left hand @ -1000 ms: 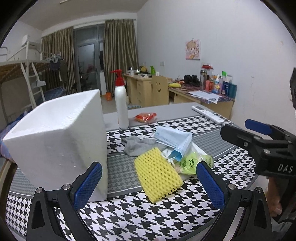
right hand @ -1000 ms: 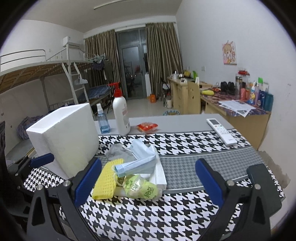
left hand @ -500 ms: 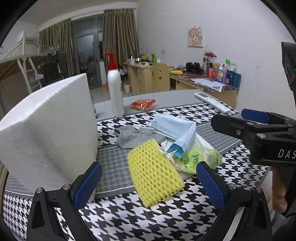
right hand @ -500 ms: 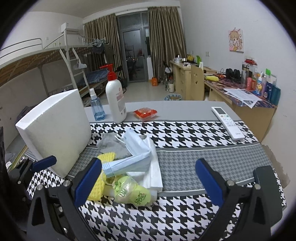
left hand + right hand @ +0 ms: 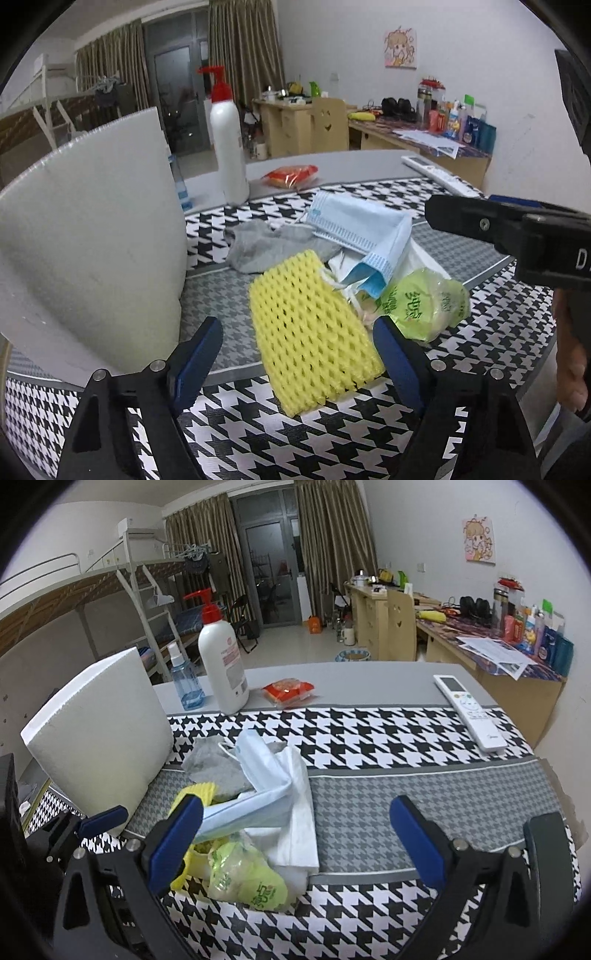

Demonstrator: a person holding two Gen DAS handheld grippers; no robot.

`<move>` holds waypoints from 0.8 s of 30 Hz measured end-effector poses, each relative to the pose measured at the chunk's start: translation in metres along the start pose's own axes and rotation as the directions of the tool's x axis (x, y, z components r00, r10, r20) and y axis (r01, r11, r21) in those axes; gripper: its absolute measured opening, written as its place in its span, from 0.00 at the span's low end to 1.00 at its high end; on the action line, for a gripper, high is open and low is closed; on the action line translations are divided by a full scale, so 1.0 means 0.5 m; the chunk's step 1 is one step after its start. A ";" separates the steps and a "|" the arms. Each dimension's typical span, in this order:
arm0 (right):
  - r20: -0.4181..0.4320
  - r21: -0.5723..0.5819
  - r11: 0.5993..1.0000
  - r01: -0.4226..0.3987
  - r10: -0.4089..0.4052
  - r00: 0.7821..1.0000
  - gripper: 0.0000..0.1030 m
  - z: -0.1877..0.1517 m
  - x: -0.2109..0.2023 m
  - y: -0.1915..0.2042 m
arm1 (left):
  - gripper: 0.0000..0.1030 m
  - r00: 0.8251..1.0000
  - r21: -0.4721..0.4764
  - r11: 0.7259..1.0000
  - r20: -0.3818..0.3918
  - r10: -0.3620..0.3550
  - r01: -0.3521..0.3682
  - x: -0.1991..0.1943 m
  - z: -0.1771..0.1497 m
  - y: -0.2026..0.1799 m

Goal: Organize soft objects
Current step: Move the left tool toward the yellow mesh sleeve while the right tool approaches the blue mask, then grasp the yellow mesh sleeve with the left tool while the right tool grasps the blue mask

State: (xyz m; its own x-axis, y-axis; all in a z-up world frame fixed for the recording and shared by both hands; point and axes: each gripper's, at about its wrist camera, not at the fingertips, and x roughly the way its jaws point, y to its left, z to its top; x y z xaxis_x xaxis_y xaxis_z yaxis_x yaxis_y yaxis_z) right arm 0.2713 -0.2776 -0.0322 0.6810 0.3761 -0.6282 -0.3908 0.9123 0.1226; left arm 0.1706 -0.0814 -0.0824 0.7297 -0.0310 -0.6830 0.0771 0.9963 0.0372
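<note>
A pile of soft things lies on the houndstooth cloth: a yellow foam net [image 5: 310, 336], a grey sock [image 5: 258, 245], a blue face mask [image 5: 354, 225], white tissue [image 5: 295, 812] and a green plastic bag [image 5: 424, 306]. My left gripper [image 5: 297, 360] is open, its fingers on either side of the near end of the foam net. My right gripper [image 5: 295, 843] is open just over the near side of the pile, above the green bag [image 5: 247, 880]. Its arm also shows in the left wrist view [image 5: 517, 236].
A white foam box [image 5: 88, 240] stands left of the pile. Behind it are a white pump bottle [image 5: 221, 664], a small blue spray bottle [image 5: 186, 679], a red snack pack [image 5: 288, 690] and a remote [image 5: 469, 709].
Both grippers have moved forward and down toward the pile. The left gripper's fingers now flank the yellow foam net. Nothing has been taken hold of.
</note>
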 end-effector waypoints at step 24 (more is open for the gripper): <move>-0.102 -0.053 0.997 -0.051 0.046 0.994 0.68 0.018 0.096 0.017 | 0.39 0.992 -0.038 0.997 -0.103 -0.068 0.064 0.038 -0.017 0.024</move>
State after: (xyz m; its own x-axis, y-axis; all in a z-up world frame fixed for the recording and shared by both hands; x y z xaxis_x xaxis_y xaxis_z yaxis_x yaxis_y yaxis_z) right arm 0.3063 -0.2505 -0.0542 0.5958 0.3991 -0.6970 -0.4575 0.8819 0.1138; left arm 0.1794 -0.0695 -0.1011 0.6491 -0.0898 -0.7554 0.0980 0.9946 -0.0340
